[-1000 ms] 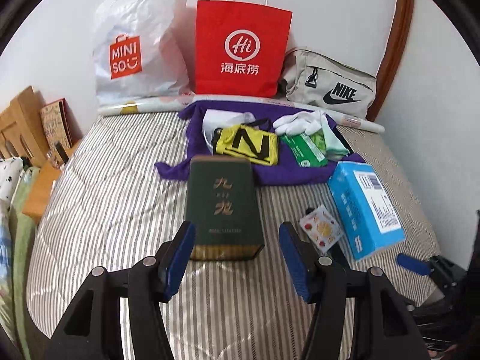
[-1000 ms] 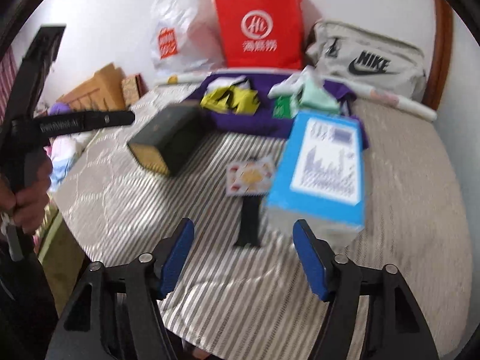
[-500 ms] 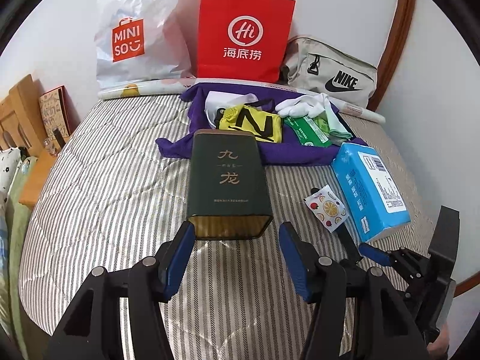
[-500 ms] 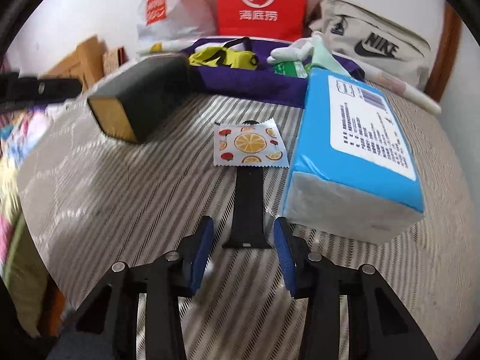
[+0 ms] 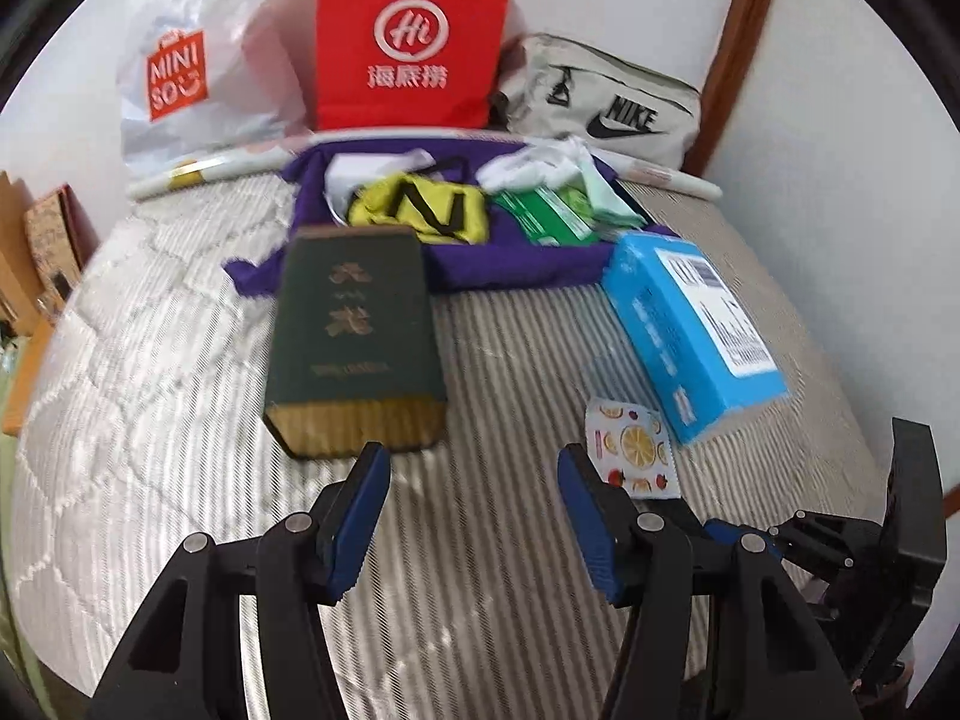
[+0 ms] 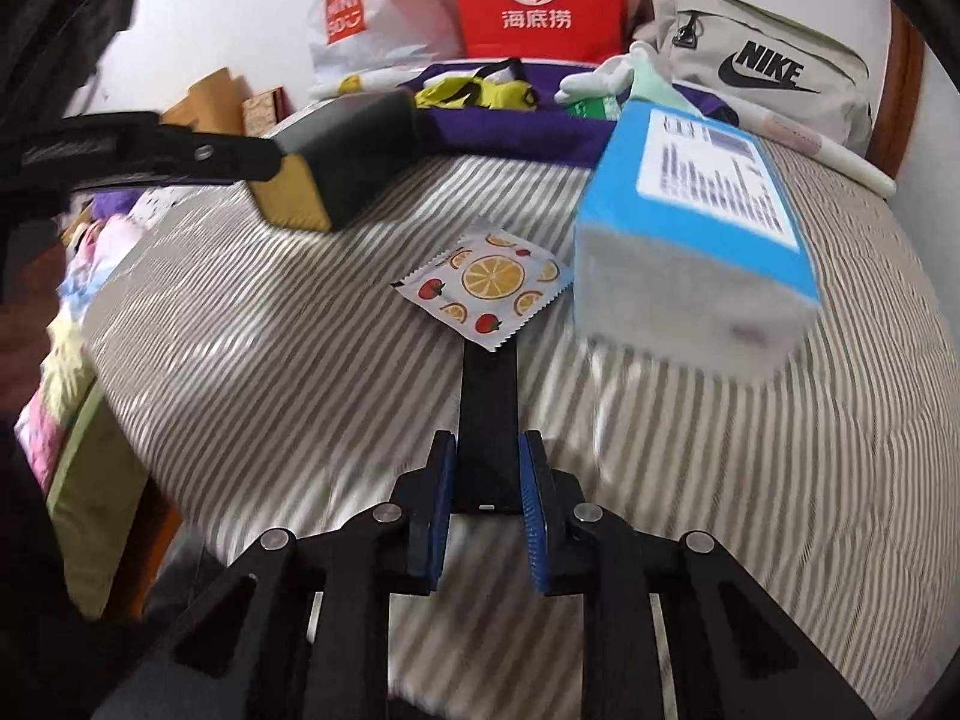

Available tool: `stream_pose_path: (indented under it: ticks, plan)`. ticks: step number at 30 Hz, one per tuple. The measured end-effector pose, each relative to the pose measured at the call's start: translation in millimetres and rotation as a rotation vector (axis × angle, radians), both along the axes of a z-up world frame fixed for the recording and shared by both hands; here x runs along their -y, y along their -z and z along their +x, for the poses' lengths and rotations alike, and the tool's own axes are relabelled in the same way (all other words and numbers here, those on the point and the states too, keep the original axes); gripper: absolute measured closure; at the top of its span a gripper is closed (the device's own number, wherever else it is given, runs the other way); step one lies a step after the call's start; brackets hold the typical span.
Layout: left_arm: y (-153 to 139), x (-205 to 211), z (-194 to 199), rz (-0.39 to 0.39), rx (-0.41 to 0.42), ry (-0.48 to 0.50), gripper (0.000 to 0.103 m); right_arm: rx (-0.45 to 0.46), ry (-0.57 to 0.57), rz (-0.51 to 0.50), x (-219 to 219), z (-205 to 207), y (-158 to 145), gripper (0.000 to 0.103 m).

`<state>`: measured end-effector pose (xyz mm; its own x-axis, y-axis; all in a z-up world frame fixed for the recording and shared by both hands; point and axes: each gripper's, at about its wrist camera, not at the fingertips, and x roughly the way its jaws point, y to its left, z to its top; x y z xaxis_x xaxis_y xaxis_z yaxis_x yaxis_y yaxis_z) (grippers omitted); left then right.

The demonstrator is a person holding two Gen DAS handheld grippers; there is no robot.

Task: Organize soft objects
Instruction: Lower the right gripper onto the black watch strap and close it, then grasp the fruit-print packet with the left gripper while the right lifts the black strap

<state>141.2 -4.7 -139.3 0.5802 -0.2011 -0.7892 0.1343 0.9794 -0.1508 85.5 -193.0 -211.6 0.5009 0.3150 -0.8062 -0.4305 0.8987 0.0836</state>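
My right gripper [image 6: 485, 474] is shut on a flat black strap [image 6: 487, 420] lying on the striped bed, its far end under a fruit-print sachet [image 6: 487, 283]. My left gripper [image 5: 471, 501] is open and empty, just short of a dark green box [image 5: 354, 330]. The sachet also shows in the left wrist view [image 5: 633, 447], beside a blue tissue pack [image 5: 690, 324]. A purple cloth [image 5: 516, 264] at the back holds a yellow pouch [image 5: 420, 210], a green packet [image 5: 546, 216] and white gloves [image 5: 534, 165].
A red paper bag [image 5: 414, 36], a white Miniso bag [image 5: 186, 72] and a beige Nike bag [image 5: 606, 108] stand against the wall. A rolled paper [image 5: 216, 162] lies before them. Cardboard pieces [image 5: 48, 234] sit past the bed's left edge.
My right gripper closed from wide open onto the black strap. My left gripper shifted right, so the green box now sits left of its jaws.
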Motion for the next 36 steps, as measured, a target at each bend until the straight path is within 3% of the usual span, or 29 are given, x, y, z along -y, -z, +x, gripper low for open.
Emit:
stream_pose_path:
  ticks: [5,8,11,14,17,24,33,36]
  plan:
    - [11,5,-10,-0.042,-0.032,0.033,0.047,0.0,-0.034,-0.048,1,-23,-1,0.08]
    - [15,8,-10,-0.048,-0.049,0.033,0.047,0.03,-0.017,-0.044,0,-19,1,0.072]
    - [16,8,-11,-0.039,-0.053,0.028,0.047,0.064,0.002,-0.019,-5,-11,3,0.072]
    - [13,8,-11,-0.045,-0.044,0.036,0.047,0.1,-0.003,-0.033,-11,-10,4,0.082]
    - [18,16,-5,-0.091,-0.046,0.087,0.047,0.097,-0.019,-0.044,-13,-9,3,0.083]
    - [42,64,5,-0.117,-0.087,0.269,0.044,0.104,-0.058,-0.044,-10,-21,4,0.083]
    - [58,93,12,0.013,-0.037,0.328,0.042,0.129,-0.099,-0.004,-3,-25,6,0.082]
    - [59,98,11,0.06,-0.008,0.328,0.051,0.132,-0.102,0.0,-2,-25,6,0.082]
